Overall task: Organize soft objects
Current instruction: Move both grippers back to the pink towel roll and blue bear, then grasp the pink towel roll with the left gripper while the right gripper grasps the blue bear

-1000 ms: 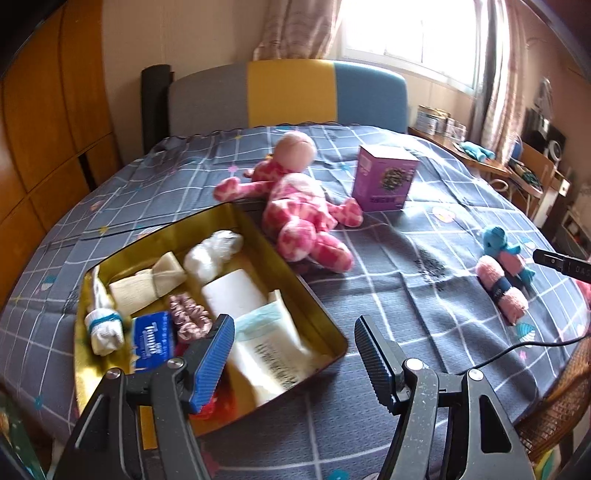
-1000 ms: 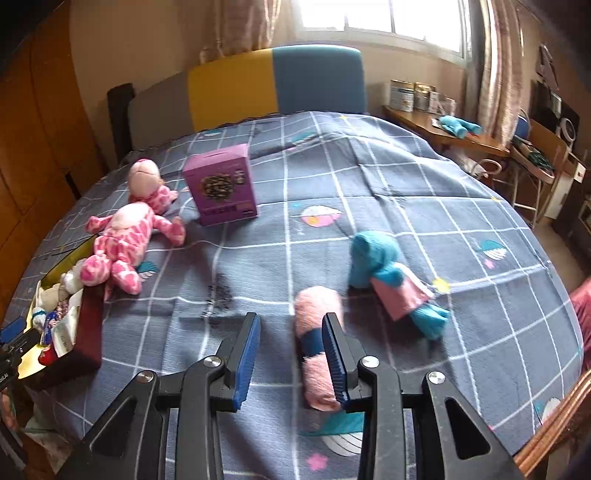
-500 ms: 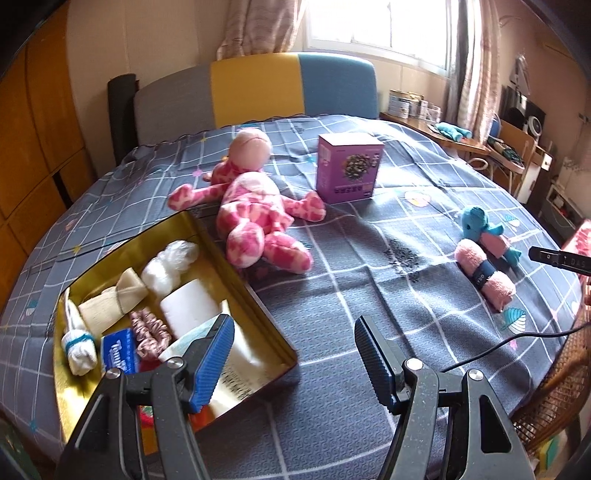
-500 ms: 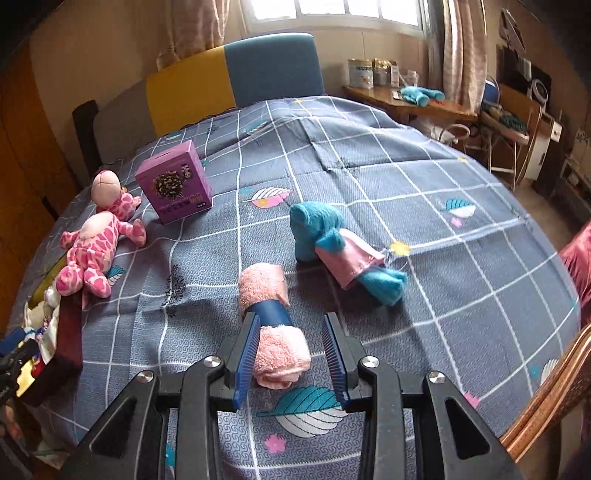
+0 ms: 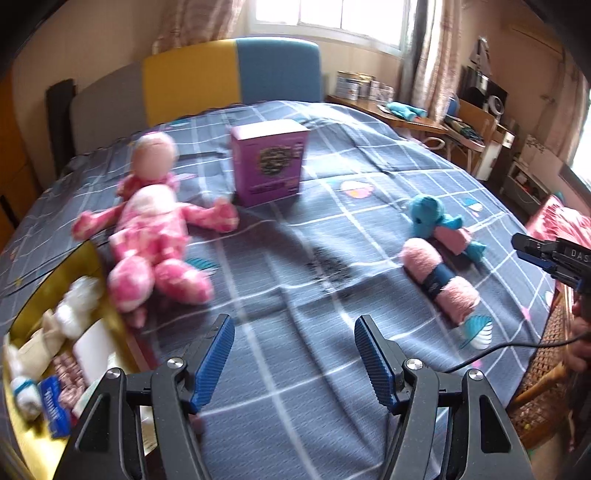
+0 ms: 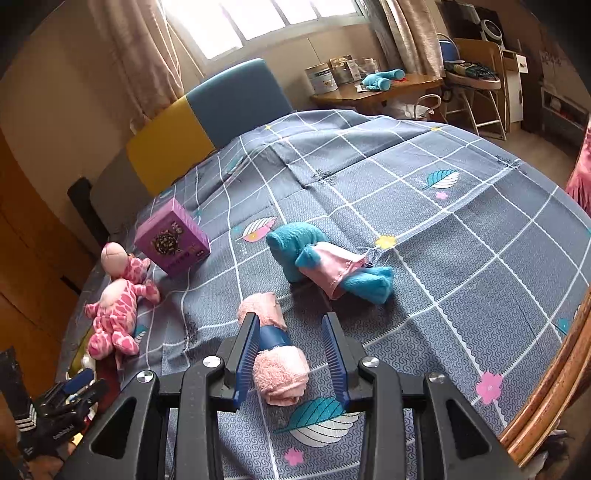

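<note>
Light source: daylight from the window [image 5: 332,16] behind the bed, blown out to white in both of my views.
Brightness: the room is evenly bright; the curtains [image 6: 144,55] glow warm.
Shadows: soft and short; a faint dark patch lies on the bedspread [image 5: 369,166] under the purple box [image 5: 267,166].
Blur: my left view is smeared by motion, worst on the pink doll [image 5: 151,229] and the gold tin [image 5: 55,280] at the lower left.
Sharpness: my right view is crisp; the rolled pink towel [image 6: 275,352] shows its pile.
Distortion: fisheye bending curves the grid lines and bed edge.
Edges: black vignette fills every corner.
</note>
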Action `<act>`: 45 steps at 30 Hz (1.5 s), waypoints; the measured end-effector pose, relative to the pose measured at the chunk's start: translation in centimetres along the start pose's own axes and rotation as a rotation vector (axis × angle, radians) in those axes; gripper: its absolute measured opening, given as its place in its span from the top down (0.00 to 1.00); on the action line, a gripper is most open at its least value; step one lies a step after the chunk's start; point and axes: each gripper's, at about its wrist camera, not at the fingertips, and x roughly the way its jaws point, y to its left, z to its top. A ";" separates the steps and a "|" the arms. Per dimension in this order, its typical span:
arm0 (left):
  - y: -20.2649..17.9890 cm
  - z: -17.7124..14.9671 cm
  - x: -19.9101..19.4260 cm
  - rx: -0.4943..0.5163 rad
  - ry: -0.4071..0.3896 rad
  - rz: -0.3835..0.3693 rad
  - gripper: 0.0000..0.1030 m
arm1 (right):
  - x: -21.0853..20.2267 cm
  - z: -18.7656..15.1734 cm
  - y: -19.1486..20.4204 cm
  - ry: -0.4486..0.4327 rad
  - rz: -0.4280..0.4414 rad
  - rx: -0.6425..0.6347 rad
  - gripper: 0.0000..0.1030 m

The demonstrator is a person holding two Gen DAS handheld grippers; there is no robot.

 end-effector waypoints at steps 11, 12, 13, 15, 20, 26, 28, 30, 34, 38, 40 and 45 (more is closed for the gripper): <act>-6.4 3.0 6.0 -0.014 0.129 -0.237 0.43 | -0.4 0.0 -0.3 -0.033 0.040 0.018 0.65; -7.1 3.3 6.4 -0.008 0.135 -0.250 0.44 | -0.5 0.0 -0.4 -0.037 0.044 0.023 0.65; -7.9 3.5 7.0 -0.001 0.144 -0.261 0.44 | -0.5 0.0 -0.5 -0.041 0.048 0.029 0.65; -9.1 3.8 8.0 0.004 0.166 -0.274 0.44 | -0.6 0.0 -0.7 -0.049 0.053 0.040 0.65; -11.2 4.6 10.4 -0.008 0.213 -0.310 0.43 | -0.8 0.1 -0.9 -0.059 0.071 0.054 0.64; -12.7 5.1 13.2 -0.059 0.274 -0.316 0.38 | -0.6 0.1 -1.2 -0.050 0.094 0.065 0.63; -13.1 5.1 14.0 -0.072 0.284 -0.309 0.35 | -0.6 0.1 -1.3 -0.048 0.102 0.069 0.63; -13.4 5.2 14.6 -0.082 0.296 -0.302 0.35 | -0.5 0.1 -1.4 -0.043 0.108 0.076 0.63; -14.4 4.9 15.4 -0.037 0.298 -0.287 0.51 | -0.4 0.1 -1.5 -0.039 0.111 0.089 0.63; -14.1 4.7 14.7 -0.003 0.258 -0.316 0.57 | -0.3 0.1 -1.6 -0.039 0.104 0.091 0.63; -13.2 4.7 13.5 0.002 0.231 -0.335 0.57 | -0.2 0.1 -1.6 -0.038 0.103 0.089 0.63; -8.6 4.4 10.3 -0.030 0.204 -0.359 0.57 | 0.0 0.1 -1.6 -0.028 0.090 0.093 0.63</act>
